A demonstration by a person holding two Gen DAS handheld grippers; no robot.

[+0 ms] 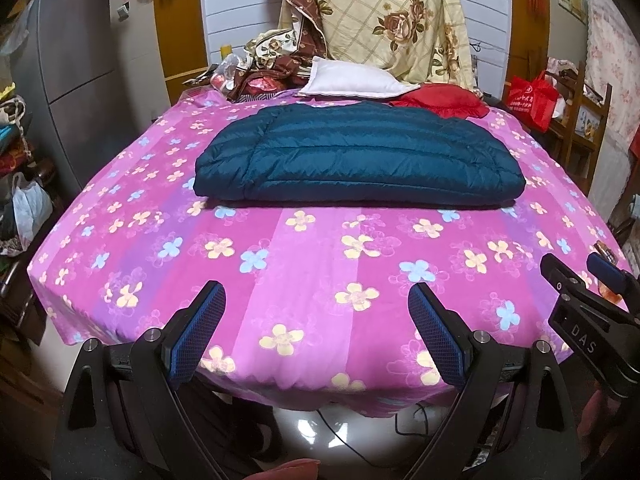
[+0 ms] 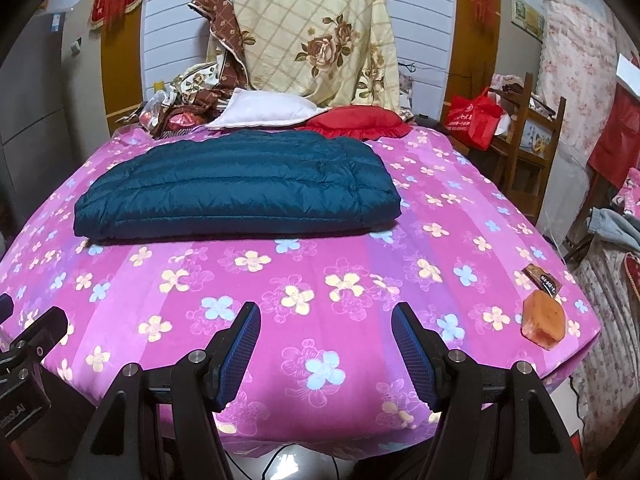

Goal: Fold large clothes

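Note:
A dark teal quilted down jacket [image 1: 352, 156] lies folded into a flat rectangle on the pink flowered bed sheet [image 1: 304, 264]. It also shows in the right wrist view [image 2: 240, 196]. My left gripper [image 1: 316, 300] is open and empty, held back above the near edge of the bed, well short of the jacket. My right gripper [image 2: 326, 320] is open and empty too, above the near edge. The right gripper also shows at the right edge of the left wrist view [image 1: 576, 268]. Part of the left gripper shows at the left edge of the right wrist view [image 2: 28, 336].
A white pillow [image 1: 352, 80] and a red cushion [image 1: 440, 100] lie behind the jacket, with piled floral bedding [image 1: 380, 20] against the wall. An orange block [image 2: 544, 320] and a small brown packet [image 2: 544, 278] sit at the bed's near right corner. A wooden chair with a red bag [image 2: 476, 116] stands to the right.

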